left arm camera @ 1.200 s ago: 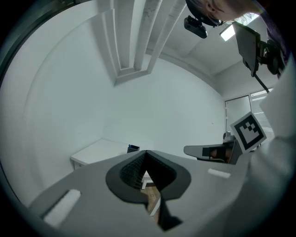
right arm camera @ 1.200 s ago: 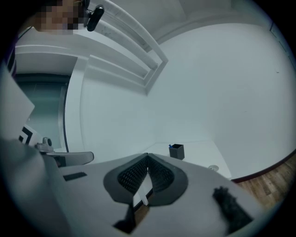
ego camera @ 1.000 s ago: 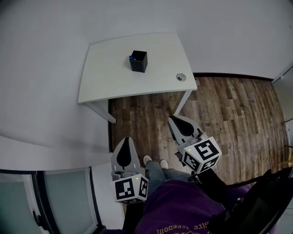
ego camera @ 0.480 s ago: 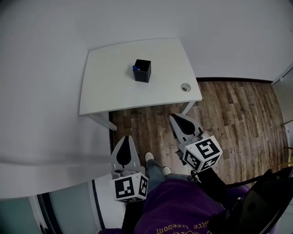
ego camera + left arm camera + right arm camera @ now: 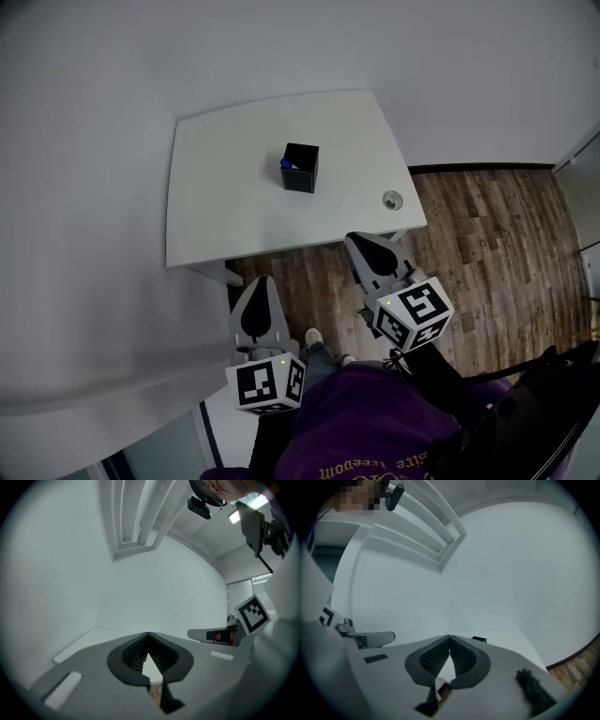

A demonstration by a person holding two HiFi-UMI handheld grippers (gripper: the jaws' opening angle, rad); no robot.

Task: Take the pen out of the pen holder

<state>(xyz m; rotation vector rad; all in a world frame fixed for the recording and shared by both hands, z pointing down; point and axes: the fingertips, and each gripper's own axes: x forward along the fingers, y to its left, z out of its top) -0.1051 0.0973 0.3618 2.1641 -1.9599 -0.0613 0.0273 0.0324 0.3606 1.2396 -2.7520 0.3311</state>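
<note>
Closer now, both grippers have neared the table (image 5: 216, 216). The left gripper (image 5: 260, 284) and right gripper (image 5: 362, 242) are pinched together and empty, short of its near edge. The pen holder (image 5: 301, 168) stands mid-table, straight ahead and nearer the right. Of the pen (image 5: 285, 164) only a blue tip shows; its shaft is hidden inside.

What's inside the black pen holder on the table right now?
A blue pen tip shows at the left edge of the pen holder. The holder's walls cover the rest of the pen, and its dark interior hides whatever else may be inside.
</note>
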